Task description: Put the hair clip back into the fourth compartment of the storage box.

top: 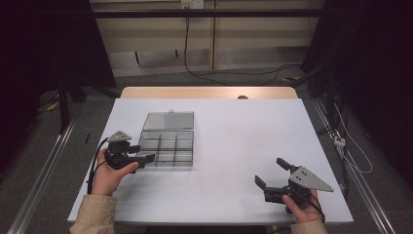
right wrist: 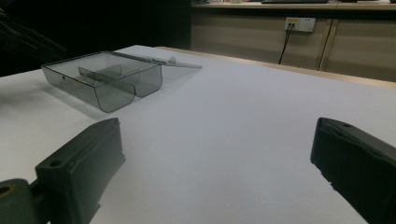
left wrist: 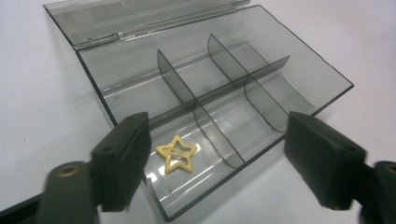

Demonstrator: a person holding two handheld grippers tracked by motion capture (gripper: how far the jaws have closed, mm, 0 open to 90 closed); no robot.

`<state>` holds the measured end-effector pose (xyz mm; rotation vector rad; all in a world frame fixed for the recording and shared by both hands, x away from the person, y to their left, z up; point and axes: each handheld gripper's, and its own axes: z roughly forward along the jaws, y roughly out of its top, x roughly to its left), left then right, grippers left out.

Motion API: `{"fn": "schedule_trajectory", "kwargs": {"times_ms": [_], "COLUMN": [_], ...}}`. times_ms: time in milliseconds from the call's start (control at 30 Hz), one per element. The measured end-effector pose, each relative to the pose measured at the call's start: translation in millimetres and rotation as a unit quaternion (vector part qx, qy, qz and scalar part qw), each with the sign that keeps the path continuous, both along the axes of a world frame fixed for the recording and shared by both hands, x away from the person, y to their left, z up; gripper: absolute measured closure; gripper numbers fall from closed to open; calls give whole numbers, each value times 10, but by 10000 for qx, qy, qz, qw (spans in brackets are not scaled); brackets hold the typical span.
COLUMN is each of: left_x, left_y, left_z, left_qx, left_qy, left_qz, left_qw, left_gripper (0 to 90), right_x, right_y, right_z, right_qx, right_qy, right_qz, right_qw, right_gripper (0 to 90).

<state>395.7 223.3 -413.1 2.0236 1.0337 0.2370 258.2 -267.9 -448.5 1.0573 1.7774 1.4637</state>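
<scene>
A smoky clear compartment box (top: 171, 144) lies on the white table, its lid (top: 168, 121) folded flat behind it. In the left gripper view a yellow star-shaped clip (left wrist: 176, 153) lies in the box's (left wrist: 180, 80) near corner compartment; the other compartments look empty. My left gripper (top: 140, 153) hovers at the box's front left corner, open, its jaws either side of the star's compartment (left wrist: 218, 142) with nothing between them. My right gripper (top: 271, 173) is open near the front right of the table, far from the box (right wrist: 108, 79), holding nothing (right wrist: 217, 156).
The white table (top: 234, 131) spreads between the box and the right gripper. A wooden strip (top: 209, 92) runs along its far edge. Cables lie on the floor behind, and metal rails (top: 39, 170) flank the table.
</scene>
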Motion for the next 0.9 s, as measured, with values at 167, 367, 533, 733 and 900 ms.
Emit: {"fn": "schedule_trajectory", "kwargs": {"times_ms": [167, 367, 533, 733, 900], "left_x": [-10, -18, -37, -65, -113], "left_y": [-15, 7, 29, 35, 42], "left_z": [0, 11, 29, 47, 70], "left_qx": [39, 20, -20, -62, -52], "left_qy": [-30, -46, -46, -58, -135], "left_qz": [19, 89, 71, 21, -76], "left_qw": [10000, 9999, 10000, 10000, 9999], "left_gripper": [148, 111, 105, 105, 105], "right_x": [-5, -13, -9, -13, 4], "right_y": [-26, -28, -19, -16, -1], "right_z": [-2, 6, 7, 8, 23], "right_qx": [4, 10, -7, 4, 5], "right_qy": [-2, -4, -7, -8, -21], "right_qz": [-20, -24, -5, 0, 8], "right_qw": [10000, 10000, 10000, 10000, 10000], "right_gripper": [20, 19, 20, 20, 19]}}
